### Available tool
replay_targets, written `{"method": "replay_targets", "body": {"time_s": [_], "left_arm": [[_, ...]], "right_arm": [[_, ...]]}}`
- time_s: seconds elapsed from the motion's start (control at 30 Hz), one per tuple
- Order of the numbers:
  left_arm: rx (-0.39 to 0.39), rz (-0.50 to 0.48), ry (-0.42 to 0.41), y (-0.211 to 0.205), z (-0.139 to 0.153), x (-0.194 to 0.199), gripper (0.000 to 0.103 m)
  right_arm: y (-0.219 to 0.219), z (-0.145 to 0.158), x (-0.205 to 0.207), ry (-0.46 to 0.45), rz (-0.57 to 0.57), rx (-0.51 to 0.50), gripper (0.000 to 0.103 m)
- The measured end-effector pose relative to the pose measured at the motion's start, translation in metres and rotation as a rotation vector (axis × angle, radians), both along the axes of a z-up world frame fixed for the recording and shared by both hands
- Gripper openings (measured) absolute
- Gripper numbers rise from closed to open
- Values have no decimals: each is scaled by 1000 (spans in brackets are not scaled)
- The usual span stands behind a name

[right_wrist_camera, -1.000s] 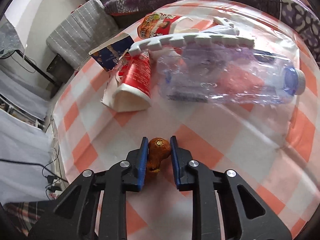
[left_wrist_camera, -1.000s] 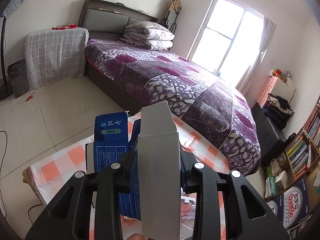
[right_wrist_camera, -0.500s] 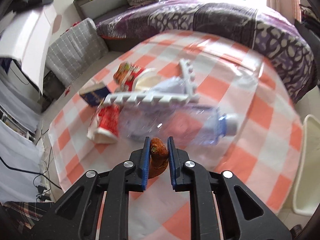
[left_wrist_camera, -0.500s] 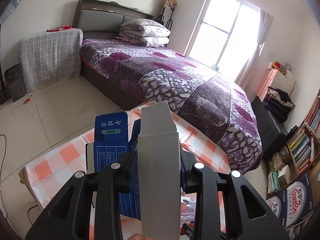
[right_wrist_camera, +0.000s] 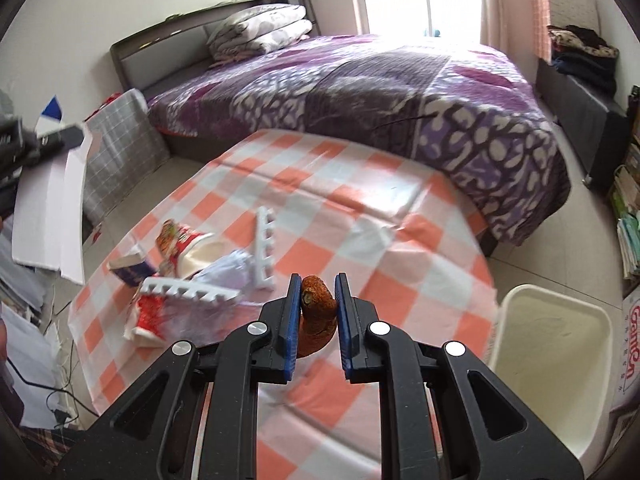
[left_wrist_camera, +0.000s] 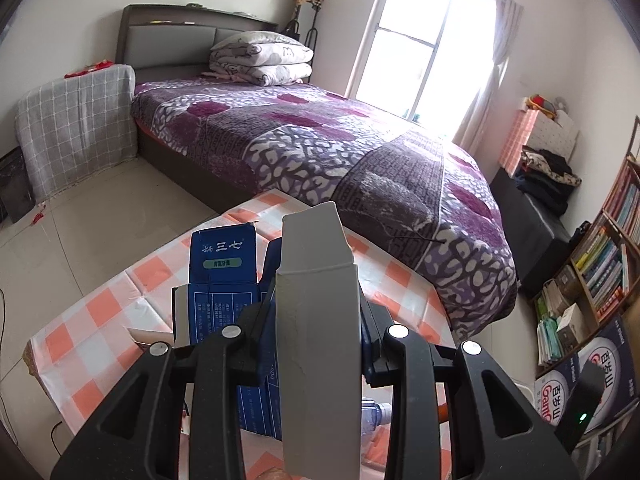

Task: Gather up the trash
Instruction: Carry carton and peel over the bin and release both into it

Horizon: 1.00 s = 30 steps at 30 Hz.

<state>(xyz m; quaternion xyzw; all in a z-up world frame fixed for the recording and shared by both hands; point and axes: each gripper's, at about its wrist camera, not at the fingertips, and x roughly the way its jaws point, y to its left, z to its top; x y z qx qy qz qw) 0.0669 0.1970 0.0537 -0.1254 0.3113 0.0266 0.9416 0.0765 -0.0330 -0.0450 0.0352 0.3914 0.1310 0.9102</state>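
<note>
My left gripper is shut on a flattened blue and grey cardboard box, held up above the checked table. My right gripper is shut on a brown shrivelled fruit scrap, lifted above the table. On the table's left lie a red snack wrapper, white comb-like plastic strips, a clear plastic bottle, a red carton and a small blue box. A white bin stands on the floor right of the table.
A bed with a purple cover lies beyond the table. A grey-checked covered piece stands left of the bed. Bookshelves and a dark bench with clothes line the right wall. Cables lie on the floor at the left.
My right gripper has lifted the fruit scrap up off the table and pulled back, bringing the bin into view. My left gripper keeps holding the box, shifted only slightly.
</note>
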Motion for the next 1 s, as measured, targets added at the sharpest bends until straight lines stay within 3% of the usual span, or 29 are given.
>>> {"method": "replay_targets", "body": {"time_s": [0.33,0.73,1.0], "left_arm": [[62,-82,38,-57,-21,15,33],[129,-226,66,-134,-44,21,33],[158,-365,64,-195,-56,13,33]], "right_arm": [[-93,2,10,-20,-217,4,16],[-192,-11,8,101,-495,89,16],[-233,-16,-2,150,-598,123,19]]}}
